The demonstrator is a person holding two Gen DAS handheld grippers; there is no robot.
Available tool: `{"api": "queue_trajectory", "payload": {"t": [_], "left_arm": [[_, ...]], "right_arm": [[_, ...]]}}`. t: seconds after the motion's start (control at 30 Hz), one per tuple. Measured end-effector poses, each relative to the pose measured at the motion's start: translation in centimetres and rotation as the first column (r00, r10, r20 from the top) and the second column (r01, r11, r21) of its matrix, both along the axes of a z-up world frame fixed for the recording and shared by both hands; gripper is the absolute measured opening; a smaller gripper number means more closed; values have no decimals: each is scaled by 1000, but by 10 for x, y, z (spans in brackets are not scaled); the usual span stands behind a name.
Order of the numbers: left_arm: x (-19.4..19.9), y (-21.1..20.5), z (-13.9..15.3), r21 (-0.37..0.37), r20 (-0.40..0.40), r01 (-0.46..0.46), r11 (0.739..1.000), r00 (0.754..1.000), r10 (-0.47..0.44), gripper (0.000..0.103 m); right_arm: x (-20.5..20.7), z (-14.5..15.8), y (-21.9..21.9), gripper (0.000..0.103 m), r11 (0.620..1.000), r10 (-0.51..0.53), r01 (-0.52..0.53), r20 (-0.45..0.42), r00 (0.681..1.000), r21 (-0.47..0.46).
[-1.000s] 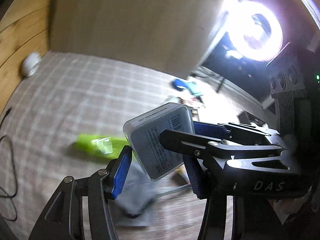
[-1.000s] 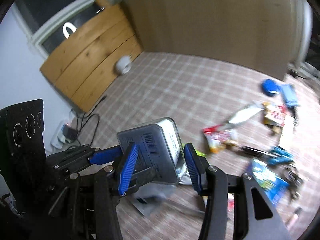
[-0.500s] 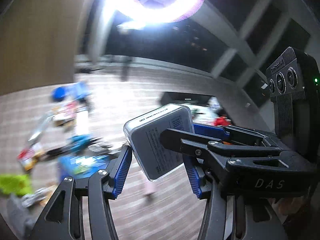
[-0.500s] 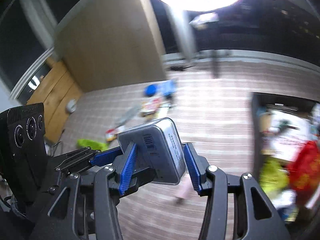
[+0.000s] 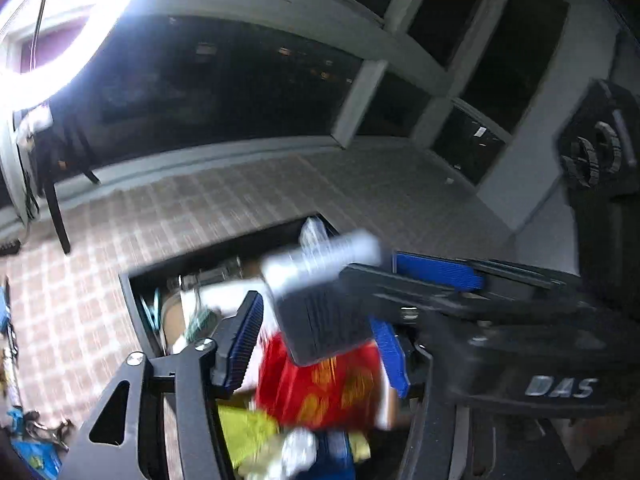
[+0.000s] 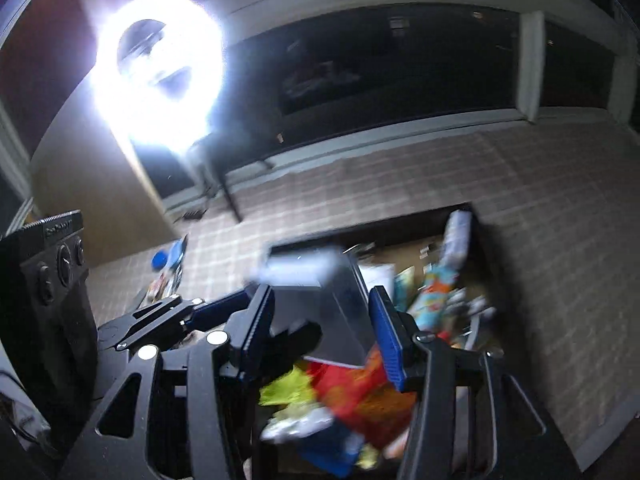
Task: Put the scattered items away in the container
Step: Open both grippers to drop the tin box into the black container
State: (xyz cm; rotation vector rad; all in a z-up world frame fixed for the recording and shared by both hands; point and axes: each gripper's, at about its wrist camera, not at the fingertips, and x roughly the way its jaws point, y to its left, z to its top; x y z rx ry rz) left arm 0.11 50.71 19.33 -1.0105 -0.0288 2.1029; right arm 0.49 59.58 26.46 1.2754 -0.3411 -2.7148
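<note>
Checked floor lies behind; both grippers' jaws are opening around the box (image 5: 320,312), which sits directly above the bin (image 5: 136,312).

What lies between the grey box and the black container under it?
A red packet, atop the container's contents, below the box; both wrist views show it.

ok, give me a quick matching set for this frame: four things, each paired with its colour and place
Things:
1. box
2. packet
3. ring light
4. container

Descriptions:
a. black, open-topped, on the checked surface
b. red, lying inside the container
c. grey, in the air above the container
d. glowing white, at the top left of both views

Pairs: 1-c, 2-b, 3-d, 4-a
</note>
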Motion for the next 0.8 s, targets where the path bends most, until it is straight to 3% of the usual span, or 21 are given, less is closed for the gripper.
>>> {"api": "queue_trajectory", "payload": {"t": [0.17, 0.43, 0.6, 0.8], "left_arm": [[-7, -6, 8, -5, -23, -29, 1000, 999, 29, 54], [-9, -72, -6, -35, 15, -118, 992, 993, 119, 54], [6, -125, -10, -59, 23, -176, 983, 984, 178, 54], [27, -197, -15, -102, 26, -230, 968, 972, 234, 54]], "right_arm": [[-4, 10, 29, 58, 999, -47, 48, -51, 998, 15], [-6, -7, 19, 60, 1000, -17, 17, -18, 1000, 9], [4, -13, -8, 60, 1000, 21, -21, -21, 1000, 7], [24, -25, -72, 60, 991, 126, -125, -21, 992, 47]]}}
